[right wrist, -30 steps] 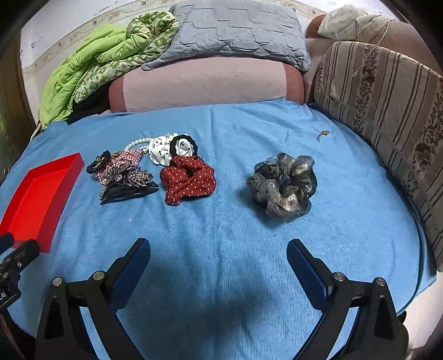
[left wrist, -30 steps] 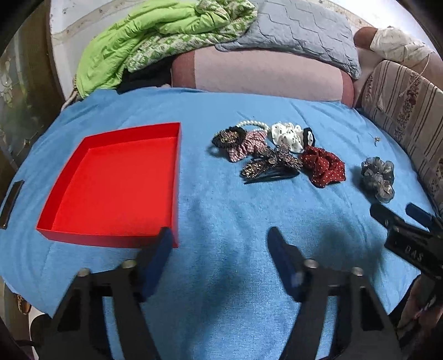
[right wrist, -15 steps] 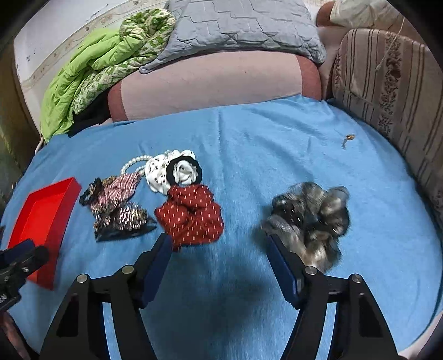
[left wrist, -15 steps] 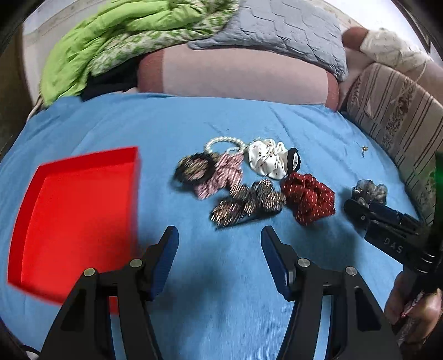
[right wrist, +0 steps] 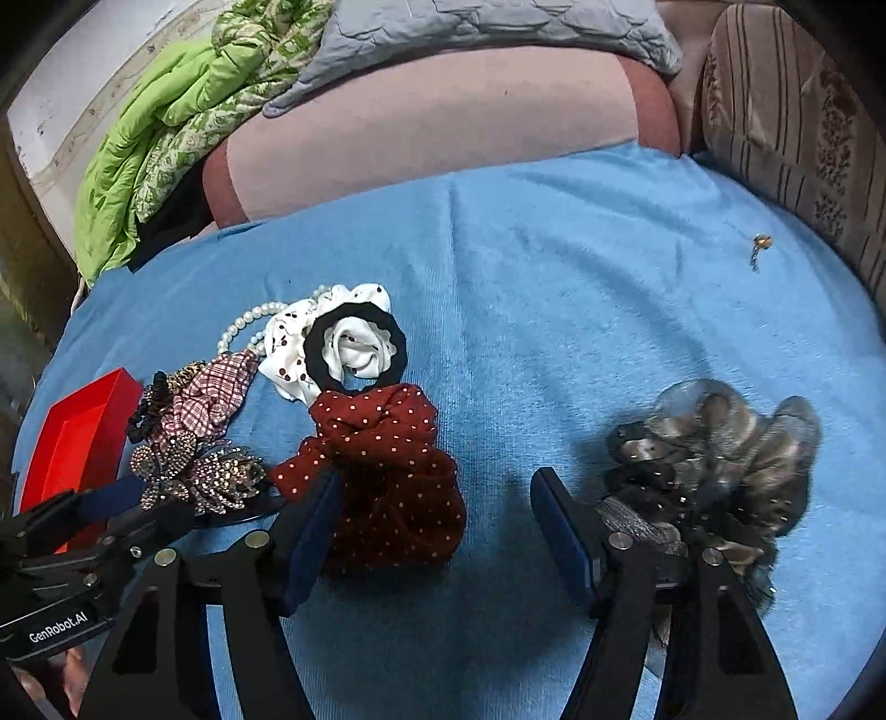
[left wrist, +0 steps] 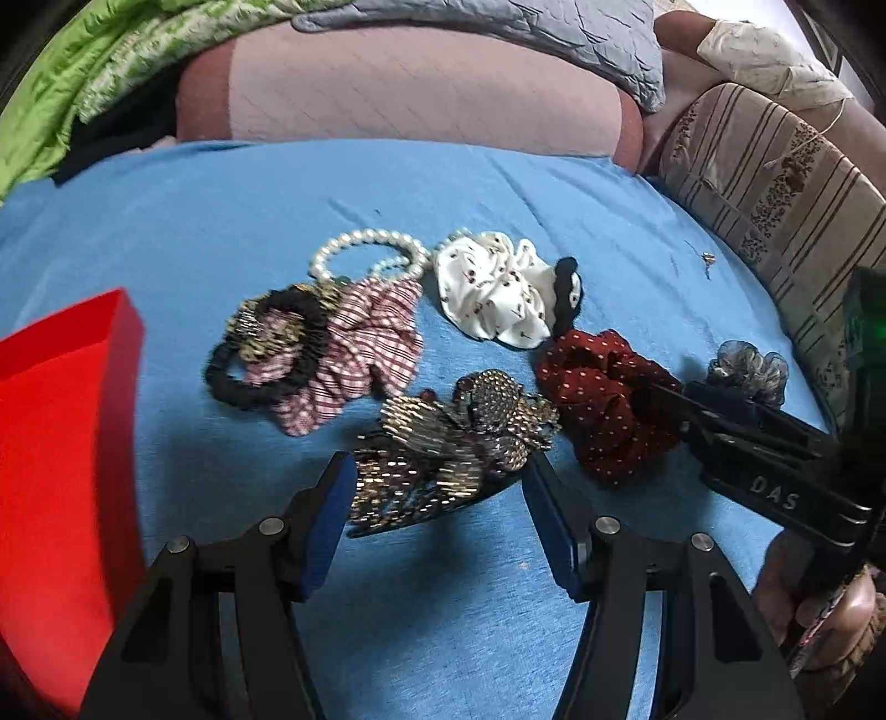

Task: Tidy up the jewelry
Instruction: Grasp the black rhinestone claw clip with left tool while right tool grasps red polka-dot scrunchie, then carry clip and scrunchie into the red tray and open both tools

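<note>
My left gripper (left wrist: 437,487) is open, its jaws on either side of a beaded bow hair clip (left wrist: 459,437), low over the blue bedspread. My right gripper (right wrist: 434,501) is open, with a red dotted scrunchie (right wrist: 387,459) at its left finger and a grey sheer scrunchie (right wrist: 720,465) outside its right finger. Beyond lie a checked scrunchie (left wrist: 360,343), a black hair tie (left wrist: 266,349), a pearl bracelet (left wrist: 365,249) and a white printed scrunchie (left wrist: 498,293). A red tray (left wrist: 61,443) sits at the left; it also shows in the right wrist view (right wrist: 77,443).
A small metal trinket (right wrist: 761,243) lies alone at the far right of the bedspread. A pink bolster (left wrist: 410,94), a grey pillow (right wrist: 470,33), a green quilt (right wrist: 183,133) and a striped cushion (left wrist: 775,183) line the back and right.
Both grippers moved forward and down toward the pile. The left now straddles the beaded clip; the right now sits between the red and grey scrunchies. The red tray slid left in view.
</note>
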A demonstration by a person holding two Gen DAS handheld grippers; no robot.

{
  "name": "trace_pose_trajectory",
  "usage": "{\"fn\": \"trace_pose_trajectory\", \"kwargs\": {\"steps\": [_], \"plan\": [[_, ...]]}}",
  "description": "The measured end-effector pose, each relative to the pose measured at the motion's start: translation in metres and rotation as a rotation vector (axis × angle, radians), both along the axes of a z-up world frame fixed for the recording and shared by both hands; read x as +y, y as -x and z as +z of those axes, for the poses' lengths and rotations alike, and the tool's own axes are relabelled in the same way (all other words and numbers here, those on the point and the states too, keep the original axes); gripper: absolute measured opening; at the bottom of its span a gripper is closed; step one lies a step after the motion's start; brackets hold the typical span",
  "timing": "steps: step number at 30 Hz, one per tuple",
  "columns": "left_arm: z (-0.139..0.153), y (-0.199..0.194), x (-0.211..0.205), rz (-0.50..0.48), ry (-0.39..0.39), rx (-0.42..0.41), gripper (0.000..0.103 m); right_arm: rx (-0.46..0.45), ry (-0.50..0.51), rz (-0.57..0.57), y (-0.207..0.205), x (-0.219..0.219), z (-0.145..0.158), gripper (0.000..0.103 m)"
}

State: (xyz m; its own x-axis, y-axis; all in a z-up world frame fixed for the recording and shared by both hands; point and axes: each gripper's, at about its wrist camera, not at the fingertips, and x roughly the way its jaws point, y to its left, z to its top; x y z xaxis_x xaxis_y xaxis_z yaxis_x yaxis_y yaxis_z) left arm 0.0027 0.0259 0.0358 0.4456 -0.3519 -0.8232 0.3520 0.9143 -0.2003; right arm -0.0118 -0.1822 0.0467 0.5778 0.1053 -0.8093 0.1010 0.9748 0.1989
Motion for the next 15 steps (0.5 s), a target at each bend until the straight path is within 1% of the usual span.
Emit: {"fn": "trace_pose_trajectory", "kwargs": {"steps": [1,2,3,4,5,6,7,9,10,12,15], "plan": [[0.0,0.001,-0.001,-0.001,-0.006,-0.006,0.061,0.002,-0.002,0.006,-0.002,0.001,-0.001,0.068],[-0.001,0.002,-0.003,-0.003,-0.016,-0.014,0.055,0.004,-0.005,0.012,-0.003,0.002,-0.002,0.062],[0.0,0.004,-0.004,-0.001,-0.023,-0.023,0.046,0.009,-0.011,0.022,-0.004,0.005,-0.004,0.053],[0.0,0.005,-0.006,0.001,-0.033,-0.024,0.019,0.013,-0.017,0.03,-0.004,0.006,-0.005,0.047],[0.0,0.005,-0.006,0.002,-0.035,-0.016,0.017,0.019,-0.026,0.036,-0.005,0.007,-0.006,0.031],[0.002,0.007,-0.004,0.007,-0.029,-0.022,0.016,0.024,-0.041,0.042,-0.005,0.008,-0.007,0.019],[0.005,0.01,-0.003,0.01,-0.022,-0.026,0.01,0.026,-0.058,0.044,-0.004,0.008,-0.007,0.016],[0.011,0.014,0.0,0.014,-0.004,-0.03,0.008,0.015,-0.069,0.044,-0.001,0.009,-0.003,0.01],[0.014,0.017,0.003,0.013,0.022,-0.02,0.007,0.007,-0.071,0.046,0.001,0.009,0.0,0.01],[0.02,0.023,0.007,0.016,0.048,-0.016,0.005,-0.01,-0.074,0.047,0.007,0.009,0.01,0.009],[0.031,0.034,0.016,0.033,0.067,-0.034,0.004,-0.039,-0.075,0.043,0.014,0.009,0.025,0.008]]}}
